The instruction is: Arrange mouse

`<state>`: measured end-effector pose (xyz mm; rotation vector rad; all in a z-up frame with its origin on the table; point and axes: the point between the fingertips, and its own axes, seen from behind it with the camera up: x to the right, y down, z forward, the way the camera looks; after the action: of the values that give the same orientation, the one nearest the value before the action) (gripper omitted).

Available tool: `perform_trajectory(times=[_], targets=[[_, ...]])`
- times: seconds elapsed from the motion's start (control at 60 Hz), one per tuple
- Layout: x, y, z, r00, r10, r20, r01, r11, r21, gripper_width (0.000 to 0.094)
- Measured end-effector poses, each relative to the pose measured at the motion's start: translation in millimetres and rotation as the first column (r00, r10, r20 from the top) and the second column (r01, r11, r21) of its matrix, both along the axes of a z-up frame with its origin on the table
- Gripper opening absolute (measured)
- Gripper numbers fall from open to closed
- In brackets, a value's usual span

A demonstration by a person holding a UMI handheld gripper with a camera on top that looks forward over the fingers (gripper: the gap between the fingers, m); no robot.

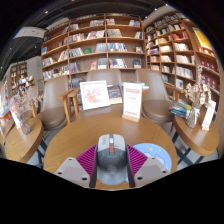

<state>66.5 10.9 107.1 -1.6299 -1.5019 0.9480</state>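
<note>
A grey computer mouse (111, 158) with an orange scroll wheel sits between my gripper's (111, 165) two fingers, whose magenta pads (88, 158) press against its sides. The gripper holds the mouse above a round wooden table (70, 135). A light blue round mouse pad (153, 154) lies on the table just to the right of the right finger.
Two display signs (94, 95) (132, 101) stand at the table's far edge. Chairs (53, 108) stand beyond the table. Tall bookshelves (105, 50) line the far wall. Book displays stand at the left and at the right (195, 115).
</note>
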Motion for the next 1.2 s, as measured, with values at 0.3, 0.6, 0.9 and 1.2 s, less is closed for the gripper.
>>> perform_trajectory(times=[0.3,0.6,0.9,1.2], targets=[[-27,125,-57,0.991,-0.113,0.072,0.106,0.991,0.085,0.0437],[-21,134,-117,0.983,-0.111,0.149,0.102,0.992,0.068,0.0448],[-10,137,-112,0.981,-0.126,0.144,0.110,0.988,0.112,0.0819],[99,95,-38,0.992,-0.078,0.103,0.066,0.991,0.118,0.0849]])
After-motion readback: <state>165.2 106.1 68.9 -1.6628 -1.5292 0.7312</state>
